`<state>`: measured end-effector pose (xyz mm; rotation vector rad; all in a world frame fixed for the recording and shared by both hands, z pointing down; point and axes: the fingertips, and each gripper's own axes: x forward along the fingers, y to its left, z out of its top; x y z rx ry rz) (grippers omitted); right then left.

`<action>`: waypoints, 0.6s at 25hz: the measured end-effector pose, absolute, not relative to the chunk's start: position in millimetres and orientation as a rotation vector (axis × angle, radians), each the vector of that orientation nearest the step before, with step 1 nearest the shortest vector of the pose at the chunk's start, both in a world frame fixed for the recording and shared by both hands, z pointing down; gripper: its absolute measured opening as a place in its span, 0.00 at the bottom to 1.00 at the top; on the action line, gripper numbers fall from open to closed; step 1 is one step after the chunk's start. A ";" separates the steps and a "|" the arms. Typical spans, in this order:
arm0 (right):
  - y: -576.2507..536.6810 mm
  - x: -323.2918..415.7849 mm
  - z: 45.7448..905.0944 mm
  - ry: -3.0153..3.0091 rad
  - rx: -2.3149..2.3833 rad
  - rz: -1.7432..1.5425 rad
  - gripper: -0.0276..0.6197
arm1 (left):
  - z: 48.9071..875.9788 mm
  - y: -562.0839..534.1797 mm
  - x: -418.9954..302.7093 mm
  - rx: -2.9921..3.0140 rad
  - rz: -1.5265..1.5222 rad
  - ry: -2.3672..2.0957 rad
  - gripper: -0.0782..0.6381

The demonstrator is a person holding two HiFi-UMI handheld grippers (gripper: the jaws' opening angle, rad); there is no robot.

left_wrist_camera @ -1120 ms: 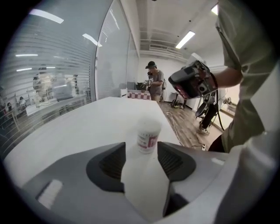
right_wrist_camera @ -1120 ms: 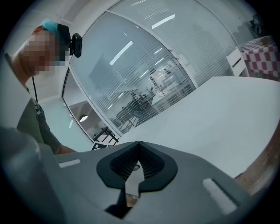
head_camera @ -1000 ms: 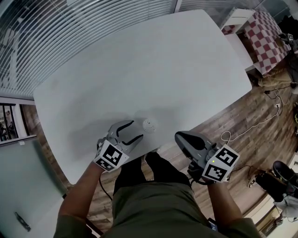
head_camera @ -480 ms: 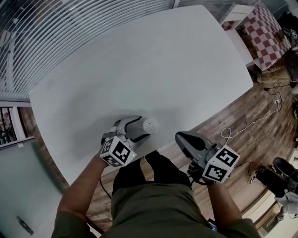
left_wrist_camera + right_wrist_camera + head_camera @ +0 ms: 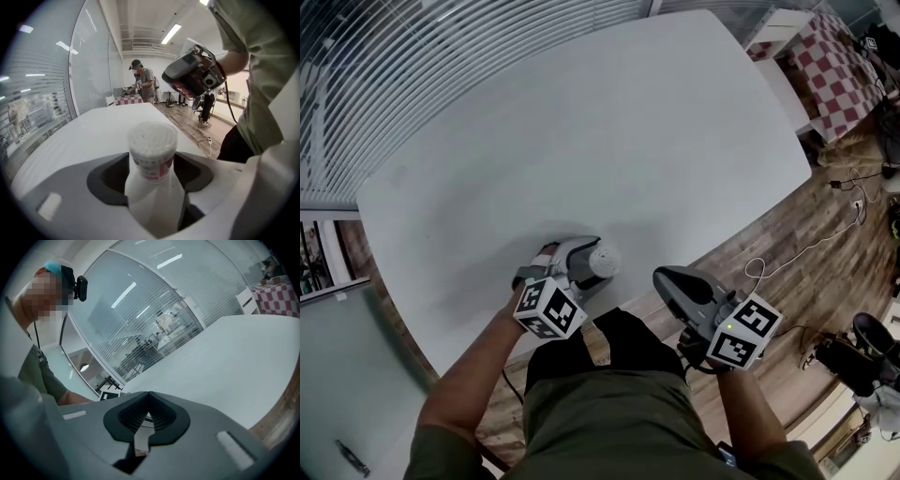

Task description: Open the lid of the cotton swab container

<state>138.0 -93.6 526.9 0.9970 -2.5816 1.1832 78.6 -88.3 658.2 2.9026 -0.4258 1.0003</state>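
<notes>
The cotton swab container (image 5: 604, 257) is a small clear round tub with its lid on and white swab tips showing through. It stands upright near the front edge of the white table (image 5: 581, 141). My left gripper (image 5: 592, 263) has a finger on each side of it. In the left gripper view the container (image 5: 153, 149) fills the gap of the left gripper (image 5: 152, 174). The jaws have just been opening, and I see no pad pressing on the tub. My right gripper (image 5: 668, 279) hangs off the table's front edge, shut and empty. It is also shut in its own view (image 5: 149, 417).
A wooden floor (image 5: 769, 234) with cables lies to the right of the table. A red-checked table (image 5: 839, 70) stands at the far right. A glass wall with blinds (image 5: 412, 66) runs along the far side. A person (image 5: 143, 82) stands far off beyond the table.
My left gripper has moved right along the table, from beside the container to around it, and its jaws have spread wider. The right gripper has stayed in place.
</notes>
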 end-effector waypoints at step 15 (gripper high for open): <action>-99.1 129.3 535.0 -2.576 0.995 1.190 0.06 | 664.6 -89.7 81.2 2.933 1.027 -0.382 0.50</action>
